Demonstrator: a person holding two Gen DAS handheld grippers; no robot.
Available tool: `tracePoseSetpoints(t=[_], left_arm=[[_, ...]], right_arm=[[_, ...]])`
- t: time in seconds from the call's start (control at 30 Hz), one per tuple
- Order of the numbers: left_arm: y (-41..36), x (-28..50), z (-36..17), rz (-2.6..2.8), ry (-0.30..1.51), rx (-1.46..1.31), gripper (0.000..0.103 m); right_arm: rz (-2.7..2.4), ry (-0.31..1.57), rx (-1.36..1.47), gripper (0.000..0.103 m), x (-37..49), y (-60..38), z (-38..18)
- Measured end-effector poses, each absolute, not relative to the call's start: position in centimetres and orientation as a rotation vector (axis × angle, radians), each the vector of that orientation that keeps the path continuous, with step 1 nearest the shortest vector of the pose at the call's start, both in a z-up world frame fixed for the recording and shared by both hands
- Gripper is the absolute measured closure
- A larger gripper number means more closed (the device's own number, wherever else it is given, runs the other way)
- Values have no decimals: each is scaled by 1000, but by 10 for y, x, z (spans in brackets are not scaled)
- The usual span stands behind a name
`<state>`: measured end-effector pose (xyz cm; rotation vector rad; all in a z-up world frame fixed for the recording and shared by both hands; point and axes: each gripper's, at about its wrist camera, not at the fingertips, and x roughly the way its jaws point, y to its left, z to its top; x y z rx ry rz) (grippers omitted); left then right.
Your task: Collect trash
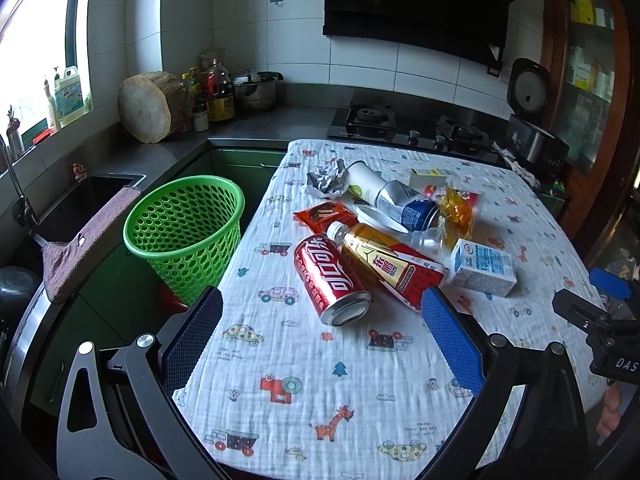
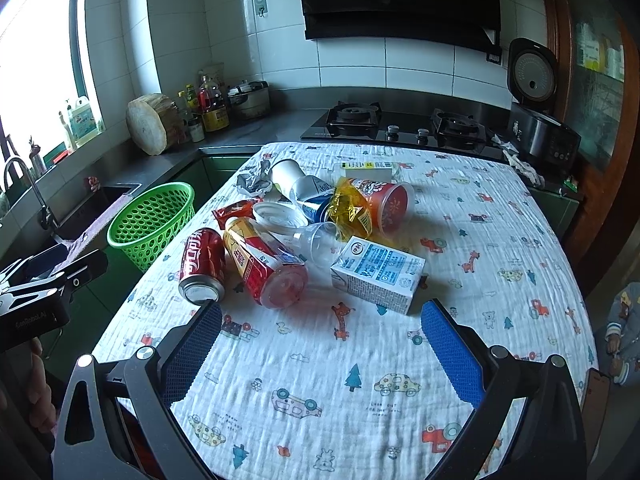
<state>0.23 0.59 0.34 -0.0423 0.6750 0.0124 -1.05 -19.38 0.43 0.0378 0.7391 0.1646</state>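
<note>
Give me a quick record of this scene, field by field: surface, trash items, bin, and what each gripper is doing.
surface: table under a cartoon-print cloth
trash pile: red cola can, lying; red-and-gold drink bottle, lying; milk carton; crumpled foil; snack wrapper; orange cup
bin: green basket, left of the table, nothing seen inside
left gripper: open, holding nothing, aimed at the cola can
right gripper: open, holding nothing, short of the milk carton
progress: no piece collected yet

Two wrist views, side by side above the table's [image 1: 280, 420] near edge, facing the stove [image 2: 400, 128]; both share the trash pile [image 2: 304, 232].
</note>
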Motion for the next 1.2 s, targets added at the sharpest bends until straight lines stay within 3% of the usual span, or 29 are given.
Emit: tracePoseSetpoints(t=[1.2], left_arm=[[1, 2, 7, 13, 665, -48, 5]], right_arm=[[163, 728, 37, 6, -9, -199, 7]])
